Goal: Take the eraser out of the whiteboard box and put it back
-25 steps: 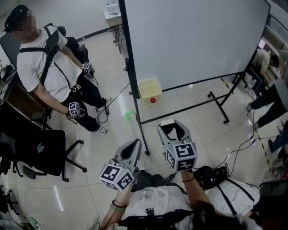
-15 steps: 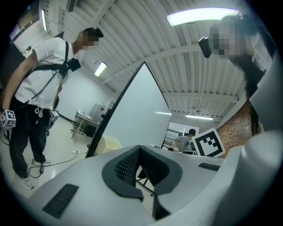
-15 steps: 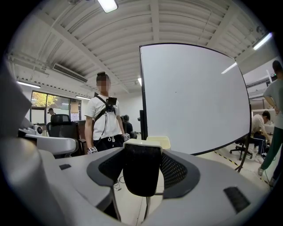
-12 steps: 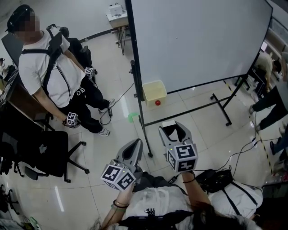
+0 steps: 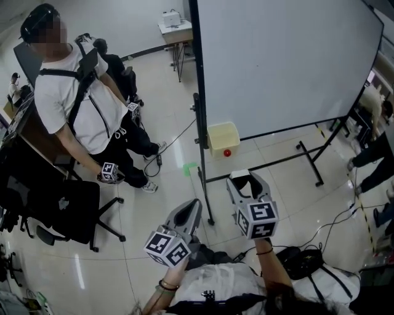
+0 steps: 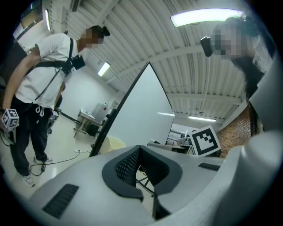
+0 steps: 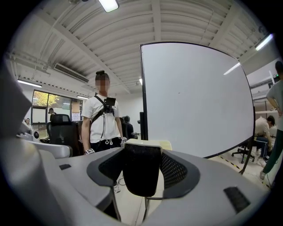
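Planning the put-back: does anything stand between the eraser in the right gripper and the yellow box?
Nothing visible does. The right gripper holds the eraser, and the yellow box lies straight ahead with only open air between.

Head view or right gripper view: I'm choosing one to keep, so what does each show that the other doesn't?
Only the head view shows the left gripper, the marker cube on the right gripper and the wearer's own shirt. Only the right gripper view shows the ceiling light and the windows. Both show the whiteboard, the standing person in a white shirt, and the eraser clamped in the right gripper.
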The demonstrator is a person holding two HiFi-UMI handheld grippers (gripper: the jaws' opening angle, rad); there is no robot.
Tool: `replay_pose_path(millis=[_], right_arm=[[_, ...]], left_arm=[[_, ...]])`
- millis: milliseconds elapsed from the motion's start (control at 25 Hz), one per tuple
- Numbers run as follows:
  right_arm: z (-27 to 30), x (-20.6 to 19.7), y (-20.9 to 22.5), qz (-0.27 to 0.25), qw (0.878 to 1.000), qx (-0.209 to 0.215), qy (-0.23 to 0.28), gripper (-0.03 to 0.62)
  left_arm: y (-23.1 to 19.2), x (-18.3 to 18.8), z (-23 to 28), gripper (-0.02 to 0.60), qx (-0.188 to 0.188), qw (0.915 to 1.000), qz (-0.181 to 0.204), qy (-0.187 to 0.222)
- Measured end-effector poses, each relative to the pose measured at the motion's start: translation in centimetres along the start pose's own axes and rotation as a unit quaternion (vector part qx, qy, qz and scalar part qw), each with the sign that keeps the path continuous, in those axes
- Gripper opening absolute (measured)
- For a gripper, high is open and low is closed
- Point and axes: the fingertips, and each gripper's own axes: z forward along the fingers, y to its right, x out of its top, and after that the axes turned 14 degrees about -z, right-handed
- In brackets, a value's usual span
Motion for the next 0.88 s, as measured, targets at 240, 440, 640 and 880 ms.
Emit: replay_pose_path(millis=[240,440,640,880], right_arm=[[2.3,2.1,1.8,-0.011,1.0,-0.009,0.016,0.267],[4.5,4.4,3.4,-0.022,0.999,-0.016,0.04,0.267],[7.1,6.0,4.4,-0.032,0.998,-0.019,0.051,0.267],[10.6,6.9,5.3,-0.041,0.998,-0.02,0.051,0.267]], left_arm=[[-1.3,0.6,-0.3,-0.014,0.014,0.9999,-0.005,0.004],[-2.1,1.5,-0.5,-0.014,0.023,0.9996,-0.001,0.015],[-3.1,2.5,-0.6,-0.014,0.032,0.9992,0.001,0.024],[-4.7,3.4,-0.4,-0.014,0.043,0.9987,-0.001,0.028]])
